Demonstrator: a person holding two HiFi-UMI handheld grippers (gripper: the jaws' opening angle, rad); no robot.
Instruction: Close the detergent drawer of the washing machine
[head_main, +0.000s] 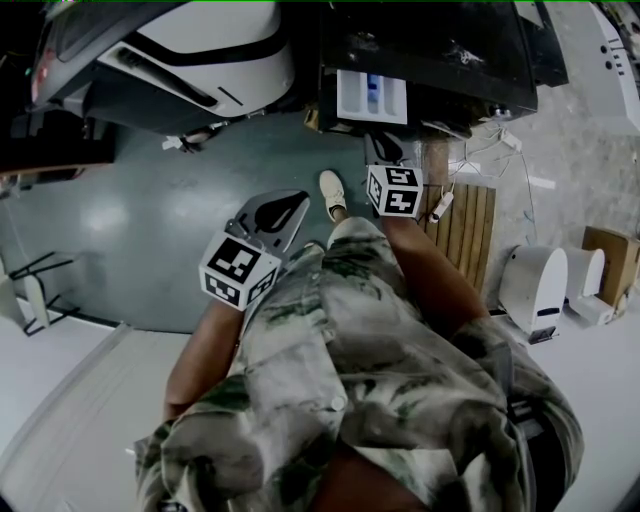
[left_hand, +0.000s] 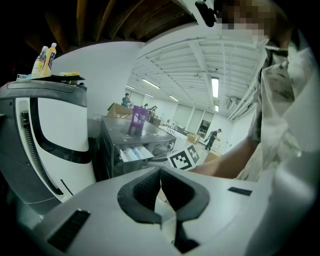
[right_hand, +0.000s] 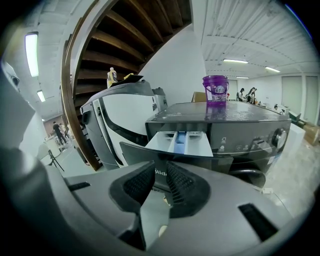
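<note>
Before the white plastic drawer (right_hand: 181, 142), ribbed right tongs (right_hand: 160, 174) gape slightly, left tongs (left_hand: 160, 174) meet.

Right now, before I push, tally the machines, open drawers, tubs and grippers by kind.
washing machine: 1
white machine beside it: 1
open drawer: 1
purple tub: 1
grippers: 2 (left gripper, right gripper)
total: 6
</note>
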